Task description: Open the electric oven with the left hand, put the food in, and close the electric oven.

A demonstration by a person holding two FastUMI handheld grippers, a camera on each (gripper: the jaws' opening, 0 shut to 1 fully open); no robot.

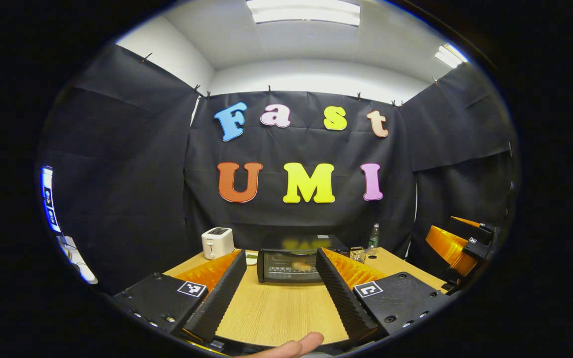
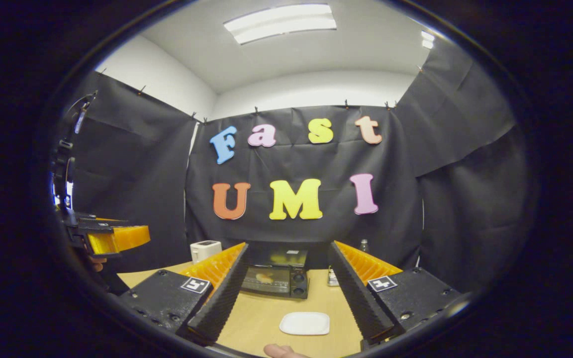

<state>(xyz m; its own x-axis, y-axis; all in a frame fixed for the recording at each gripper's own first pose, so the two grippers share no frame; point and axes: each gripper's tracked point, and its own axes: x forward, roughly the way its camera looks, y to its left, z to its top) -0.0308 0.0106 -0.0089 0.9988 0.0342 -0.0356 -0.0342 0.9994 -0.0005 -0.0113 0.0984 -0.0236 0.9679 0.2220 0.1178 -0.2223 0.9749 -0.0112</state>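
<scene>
The black electric oven (image 1: 291,266) stands at the back of the wooden table (image 1: 276,313) with its glass door shut. Through the glass an orange-brown piece of food (image 1: 302,266) shows inside. My left gripper (image 1: 281,254) is open, well short of the oven, which sits framed between its fingers. In the right gripper view the oven (image 2: 276,279) and the food (image 2: 266,277) behind its door appear again. My right gripper (image 2: 289,246) is open too, above a white plate (image 2: 305,323) lying in front of the oven.
A white toaster (image 1: 217,242) stands left of the oven, with a small dish (image 1: 251,257) between them. A bottle (image 1: 374,236) and a wire rack (image 1: 358,254) sit to its right. The other gripper (image 1: 460,243) hangs at the far right, at about the same height.
</scene>
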